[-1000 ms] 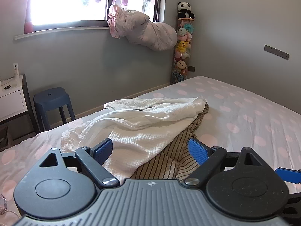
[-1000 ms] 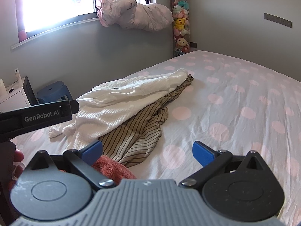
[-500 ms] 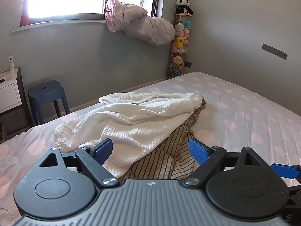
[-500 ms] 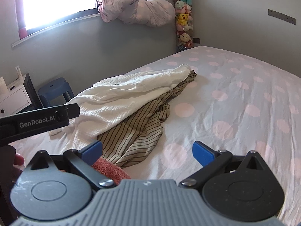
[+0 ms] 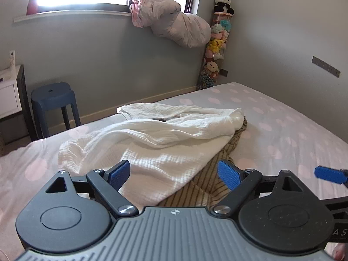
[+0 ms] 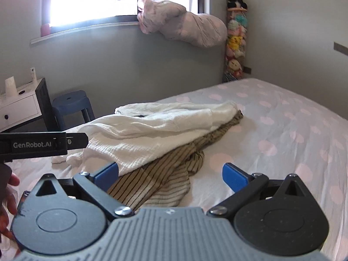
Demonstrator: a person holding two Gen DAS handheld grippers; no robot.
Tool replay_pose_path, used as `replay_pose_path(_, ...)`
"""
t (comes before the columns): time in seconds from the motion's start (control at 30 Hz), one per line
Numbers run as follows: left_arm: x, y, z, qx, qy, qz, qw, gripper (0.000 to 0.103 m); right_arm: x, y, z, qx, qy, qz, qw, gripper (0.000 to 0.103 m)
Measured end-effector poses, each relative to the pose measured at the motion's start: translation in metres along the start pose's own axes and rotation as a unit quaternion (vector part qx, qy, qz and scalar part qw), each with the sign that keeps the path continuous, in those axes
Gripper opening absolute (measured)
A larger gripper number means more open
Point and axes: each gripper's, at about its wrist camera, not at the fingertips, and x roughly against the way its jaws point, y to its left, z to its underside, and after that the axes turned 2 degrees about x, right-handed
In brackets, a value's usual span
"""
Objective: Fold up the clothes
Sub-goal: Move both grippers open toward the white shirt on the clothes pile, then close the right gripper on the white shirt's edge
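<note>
Polka-dot bed (image 5: 282,117) is carrying the pile: a white garment (image 5: 165,139) sprawling over a striped one (image 6: 165,174), long axis running away toward the stool (image 5: 53,100) side. Both grippers are hovering wide open and empty, left gripper (image 5: 174,170) sitting nearer the white hem, right gripper (image 6: 170,173) facing the striped cloth.

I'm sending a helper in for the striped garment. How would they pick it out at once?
Find the polka-dot bed, then the heap of clothes on it. The striped garment lies partly under the white crinkled cloth; its brown and beige stripes set it apart.
</note>
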Motion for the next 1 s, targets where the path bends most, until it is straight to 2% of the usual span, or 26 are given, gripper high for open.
replay_pose_path(0.07, -0.009, 0.003, -0.002, -0.008, 0.000, -0.002, 1.0000, 0.089, -0.011, 0.001, -0.004, 0.016, -0.001, -0.005, 1.000, 0.102)
replay_pose_path(0.17, -0.024, 0.007, -0.003, 0.004, 0.011, -0.005, 0.9999, 0.088, -0.032, -0.004, -0.011, -0.003, 0.013, -0.023, 1.000, 0.102)
replay_pose_path(0.37, -0.056, 0.013, -0.002, 0.014, 0.044, -0.025, 0.9986, 0.088, -0.078, -0.001, -0.016, 0.011, 0.035, -0.023, 0.999, 0.102)
replay_pose_path(0.6, -0.099, 0.028, 0.008, 0.034, 0.102, -0.044, 0.9933, 0.088, -0.133, 0.007, -0.009, 0.025, 0.085, -0.041, 0.995, 0.101)
replay_pose_path(0.7, -0.113, 0.031, 0.014, 0.028, 0.114, -0.052, 0.9917, 0.088, -0.154, 0.012, -0.003, 0.031, 0.105, -0.043, 0.993, 0.101)
replay_pose_path(0.83, -0.129, 0.034, 0.022, 0.026, 0.127, -0.069, 0.9891, 0.088, -0.180, 0.013, 0.004, 0.033, 0.136, -0.049, 0.989, 0.090)
replay_pose_path(0.97, -0.144, 0.038, 0.028, 0.036, 0.144, -0.073, 0.9862, 0.088, -0.199, 0.015, 0.011, 0.031, 0.158, -0.052, 0.986, 0.083)
replay_pose_path(1.0, -0.147, 0.040, 0.030, 0.039, 0.149, -0.074, 0.9854, 0.088, -0.203, 0.015, 0.012, 0.030, 0.164, -0.055, 0.985, 0.078)
